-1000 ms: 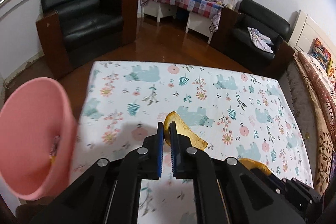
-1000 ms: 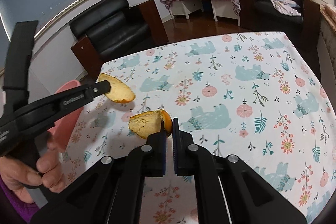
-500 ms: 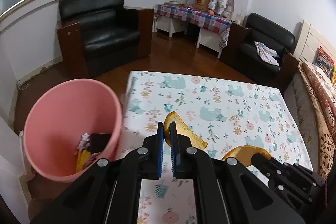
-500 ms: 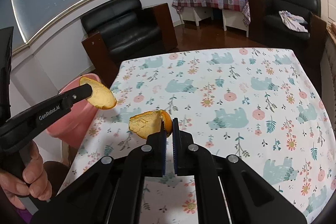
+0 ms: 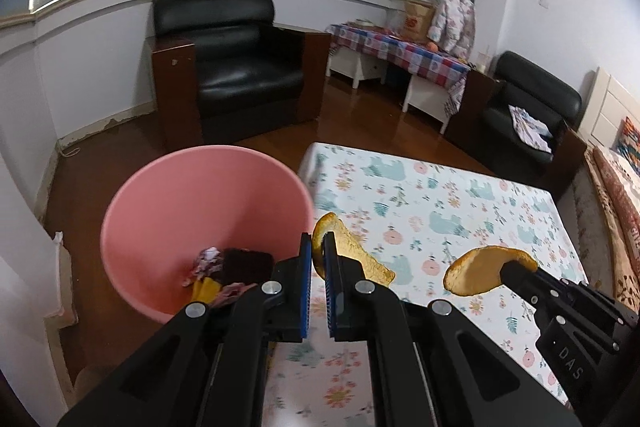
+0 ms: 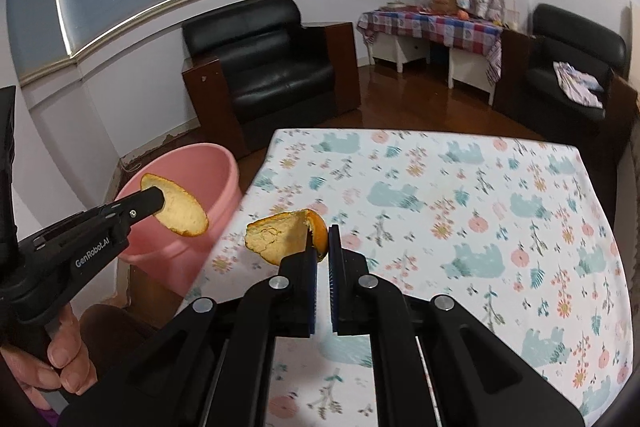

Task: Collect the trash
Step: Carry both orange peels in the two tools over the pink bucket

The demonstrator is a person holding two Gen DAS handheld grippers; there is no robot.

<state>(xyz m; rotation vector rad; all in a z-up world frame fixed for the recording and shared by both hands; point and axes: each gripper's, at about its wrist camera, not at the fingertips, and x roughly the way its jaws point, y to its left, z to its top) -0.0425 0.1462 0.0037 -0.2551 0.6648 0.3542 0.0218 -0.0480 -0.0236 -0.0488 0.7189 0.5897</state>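
Observation:
My left gripper [image 5: 318,251] is shut on a piece of orange peel [image 5: 352,257], held in the air just right of the pink bin [image 5: 168,195]. The bin stands on the floor at the table's left edge and holds several scraps [image 5: 224,271]. My right gripper [image 6: 322,233] is shut on a second orange peel [image 6: 280,233], held above the table's left part. That peel also shows in the left wrist view [image 5: 484,269]. The left gripper and its peel [image 6: 180,207] show in the right wrist view, in front of the bin [image 6: 192,187].
The table has a floral bear-print cloth [image 6: 460,195]. A black armchair [image 5: 236,83] stands behind the bin, another [image 5: 528,123] at the far right. A side table with a checked cloth [image 5: 396,51] stands by the wall. The floor is brown wood.
Both grippers have moved left toward the pink bin with their peels still held. The bin has come from the left edge toward the middle of the left wrist view.

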